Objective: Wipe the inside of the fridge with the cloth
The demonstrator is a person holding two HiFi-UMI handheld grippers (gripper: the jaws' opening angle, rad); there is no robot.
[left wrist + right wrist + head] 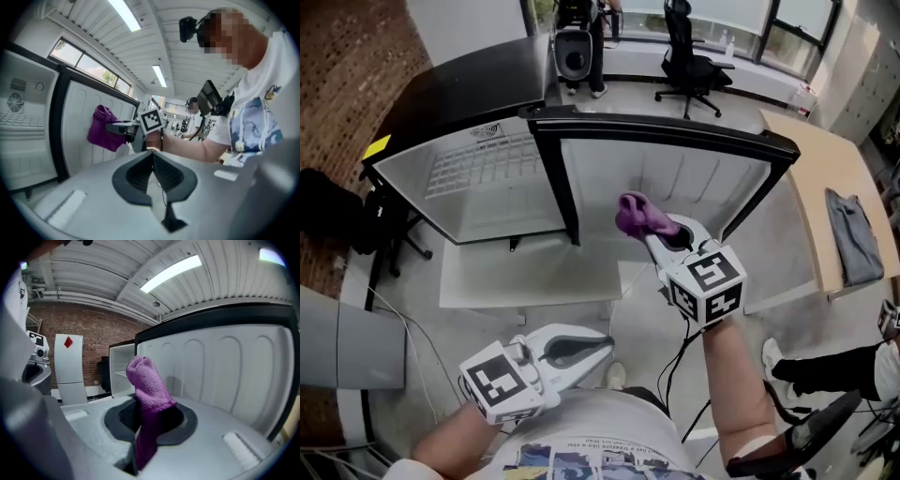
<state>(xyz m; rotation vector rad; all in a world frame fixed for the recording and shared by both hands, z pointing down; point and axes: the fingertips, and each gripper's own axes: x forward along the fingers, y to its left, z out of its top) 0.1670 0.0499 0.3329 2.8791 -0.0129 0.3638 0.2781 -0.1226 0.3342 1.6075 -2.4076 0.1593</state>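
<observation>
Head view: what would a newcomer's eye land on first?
The purple cloth stands out, clamped in the right gripper before the ribbed white panel of the open fridge. A wire shelf shows in the compartment to its left. The left gripper hangs shut and empty near the person's shirt.

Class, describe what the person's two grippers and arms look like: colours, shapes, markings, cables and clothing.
The left gripper and right gripper are pale grey tapering shells with dark ribbed pads. Each carries a white cube printed with black square markers. A black cable runs from the right one. The person wears a white short-sleeved T-shirt with a printed picture.
</observation>
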